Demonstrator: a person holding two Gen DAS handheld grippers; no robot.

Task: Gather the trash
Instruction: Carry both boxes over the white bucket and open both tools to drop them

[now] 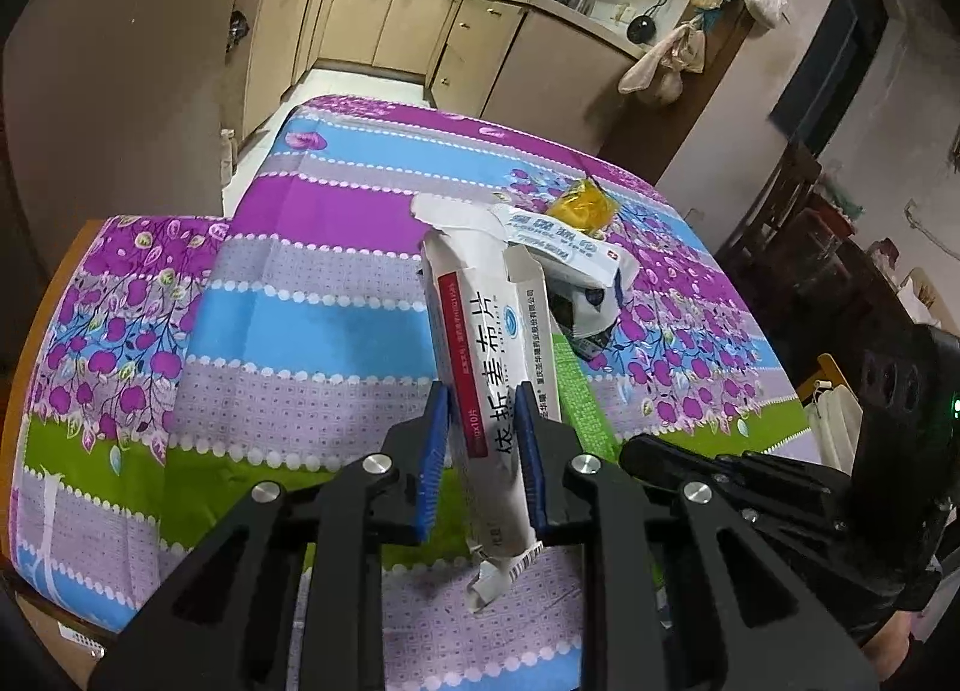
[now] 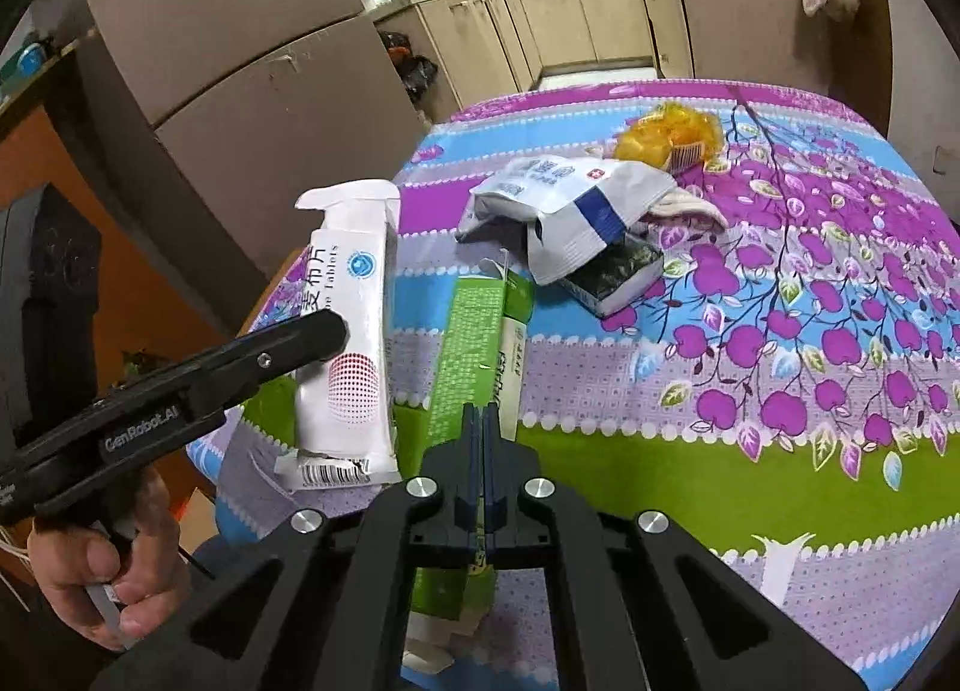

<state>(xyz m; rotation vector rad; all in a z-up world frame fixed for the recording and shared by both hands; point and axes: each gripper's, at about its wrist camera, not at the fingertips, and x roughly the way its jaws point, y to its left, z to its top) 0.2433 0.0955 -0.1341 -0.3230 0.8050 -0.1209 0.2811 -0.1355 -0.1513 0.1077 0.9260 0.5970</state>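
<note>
White carton (image 2: pixel 354 355), printed "Tablets", "GenRobot.AI" tongs (image 2: pixel 336 334)

Dim indoor light, vivid colours, strong fisheye bending and dark vignetted corners.

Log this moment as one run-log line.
left gripper: shut on white box | right gripper: shut on green box | both lifted | on table: white pouch, yellow wrapper

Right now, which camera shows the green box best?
The right wrist view: the green box runs lengthwise toward the camera, clamped in the right tool. The left wrist view shows only a green sliver behind the white box.
</note>
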